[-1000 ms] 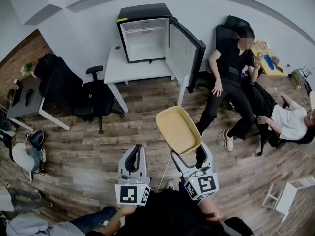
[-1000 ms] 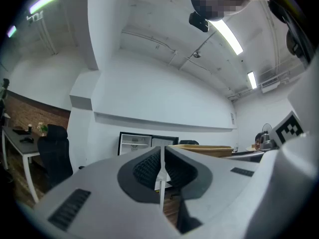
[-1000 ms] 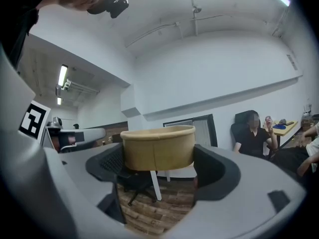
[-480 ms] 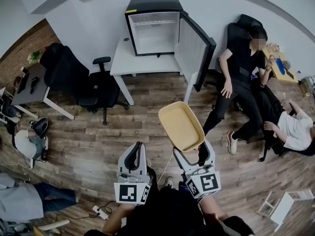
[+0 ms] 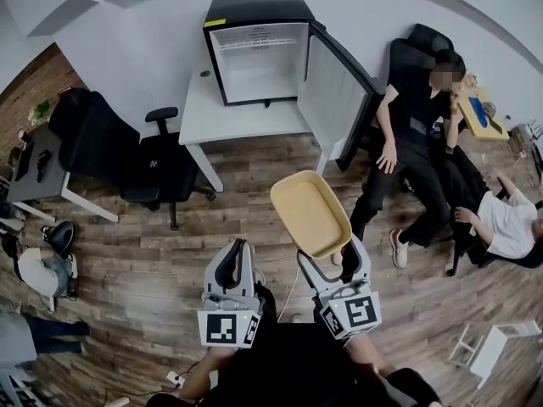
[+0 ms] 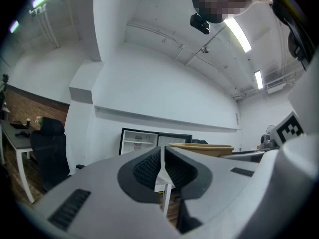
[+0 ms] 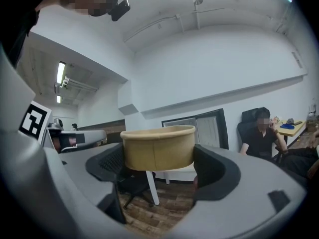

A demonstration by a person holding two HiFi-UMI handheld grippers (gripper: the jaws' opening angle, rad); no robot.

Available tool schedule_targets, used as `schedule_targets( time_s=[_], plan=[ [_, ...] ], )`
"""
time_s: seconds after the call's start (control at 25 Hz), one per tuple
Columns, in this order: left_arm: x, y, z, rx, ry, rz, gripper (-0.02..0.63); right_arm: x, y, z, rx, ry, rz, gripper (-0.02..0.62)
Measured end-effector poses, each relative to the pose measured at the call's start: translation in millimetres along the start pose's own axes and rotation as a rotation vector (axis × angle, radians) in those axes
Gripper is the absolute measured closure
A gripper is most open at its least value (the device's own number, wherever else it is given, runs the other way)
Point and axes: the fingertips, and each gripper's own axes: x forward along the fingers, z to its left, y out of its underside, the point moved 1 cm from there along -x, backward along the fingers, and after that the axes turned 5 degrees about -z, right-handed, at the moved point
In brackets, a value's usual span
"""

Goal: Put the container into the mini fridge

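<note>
A tan paper container (image 5: 310, 213) is held up above the wooden floor, and my right gripper (image 5: 327, 261) is shut on it. In the right gripper view the container (image 7: 157, 147) sits squeezed between the two jaws. The black mini fridge (image 5: 254, 49) stands on a white table (image 5: 204, 113) ahead, its door (image 5: 335, 100) swung open to the right and its white inside bare. My left gripper (image 5: 232, 272) is shut with nothing in it, beside the right one. The left gripper view shows the fridge (image 6: 134, 142) far ahead and the container (image 6: 202, 148) at the right.
A black office chair (image 5: 157, 164) stands left of the white table. A person in black (image 5: 407, 142) sits right of the fridge door, another person (image 5: 501, 223) beside them. A desk (image 5: 38, 172) and more people are at the left edge.
The view has shifted a little and the fridge now sits slightly left of where it was. The container stays raised in the right gripper. Both grippers keep their state.
</note>
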Motion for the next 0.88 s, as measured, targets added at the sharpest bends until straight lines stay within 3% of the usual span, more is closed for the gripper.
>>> schedule_targets(
  time_s=[0.48, 0.88],
  plan=[
    [108.0, -3.6, 108.5, -0.004, 0.111, -0.002, 0.577, 149.3, 2.1, 10.3, 0.01, 0.087, 0.0, 0.16],
    [160.0, 10.6, 148.2, 0.002, 0.128, 0.011, 0.577, 225.8, 0.5, -6.3, 0.004, 0.113, -0.011, 0.16]
  ],
)
